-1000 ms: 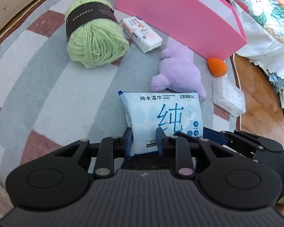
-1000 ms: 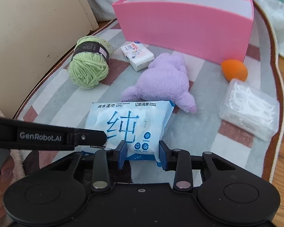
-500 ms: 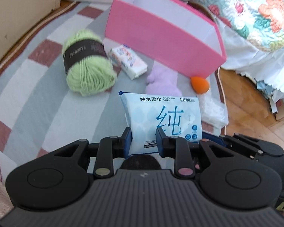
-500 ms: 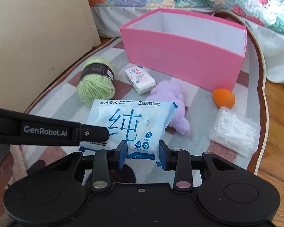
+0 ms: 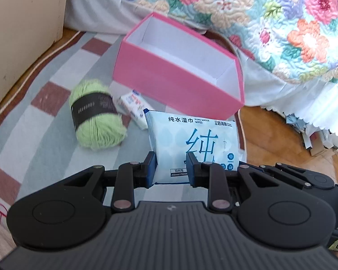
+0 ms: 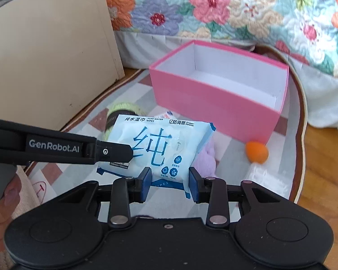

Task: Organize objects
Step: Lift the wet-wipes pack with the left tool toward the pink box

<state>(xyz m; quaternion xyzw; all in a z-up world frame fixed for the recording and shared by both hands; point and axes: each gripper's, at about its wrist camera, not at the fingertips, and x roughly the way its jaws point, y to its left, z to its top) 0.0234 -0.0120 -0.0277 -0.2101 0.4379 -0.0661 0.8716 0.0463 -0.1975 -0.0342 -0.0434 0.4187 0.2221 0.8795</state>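
A pale blue pack of wet wipes [image 5: 191, 139] [image 6: 155, 144] hangs in the air above the rug, gripped at its near edge by both grippers. My left gripper [image 5: 171, 168] is shut on its left part, and my right gripper [image 6: 170, 183] is shut on its right part. In the right wrist view the left gripper's black finger [image 6: 110, 151] reaches in from the left over the pack. Beyond the pack stands an open pink box [image 5: 180, 76] [image 6: 218, 99] with a white, empty inside.
On the striped rug [image 5: 33, 123] lie a green yarn ball [image 5: 94, 121], a small white tissue packet [image 5: 133, 108], a purple plush toy [image 6: 206, 159], an orange sponge [image 6: 256, 151] and a clear plastic box [image 6: 255, 173]. A flowered bedspread [image 5: 259, 22] hangs behind; a beige board [image 6: 51, 56] stands left.
Both grippers have risen with the wipes pack between them. The rug objects have dropped away and shrunk, and the pink box's inside and the bedspread have come into view.
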